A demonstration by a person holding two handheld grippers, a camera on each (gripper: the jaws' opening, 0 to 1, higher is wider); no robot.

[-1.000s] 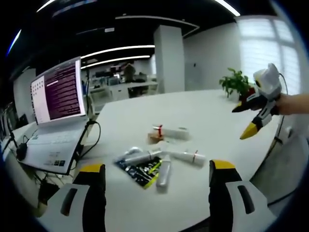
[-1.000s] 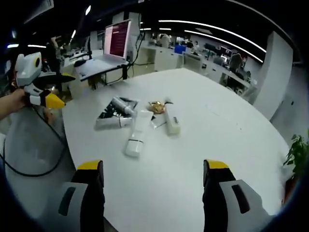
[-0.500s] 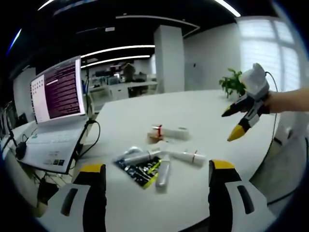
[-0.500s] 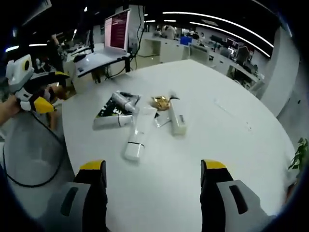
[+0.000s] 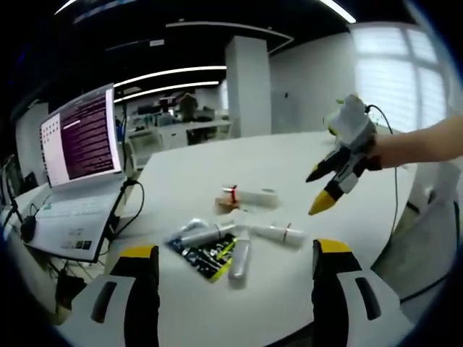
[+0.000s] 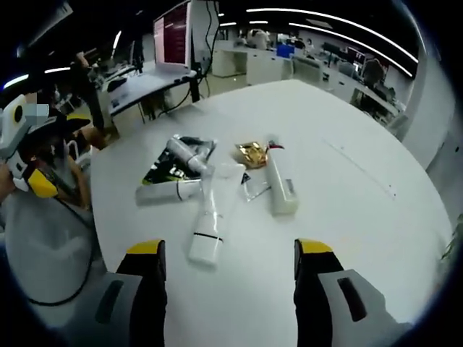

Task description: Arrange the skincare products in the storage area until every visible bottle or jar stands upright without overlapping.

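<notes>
Several white skincare tubes lie flat in a loose heap on the white table [image 5: 304, 155]. In the left gripper view I see a tube with a red ribbon [image 5: 251, 196], a second tube [image 5: 279, 233], a third [image 5: 240, 259], a small bottle [image 5: 205, 233] and a dark sachet [image 5: 205, 254]. My left gripper [image 5: 236, 250] is open, short of the heap. My right gripper [image 5: 319, 189] comes in from the right, open, above the table. In the right gripper view the right gripper [image 6: 231, 248] stands open just short of a long white tube [image 6: 214, 211]; another tube [image 6: 281, 185] lies to the right.
An open laptop [image 5: 81, 137] with cables sits at the table's left edge, seen far off as the laptop [image 6: 172, 32] in the right gripper view. A gold wrapper [image 6: 252, 152] lies among the tubes. The left gripper [image 6: 30, 173] hangs beyond the table edge [image 6: 98, 217]. Office desks stand behind.
My right gripper has moved in toward the heap: it has drawn leftward and nearer in the left gripper view, and the tubes loom larger in its own. The left gripper has barely shifted.
</notes>
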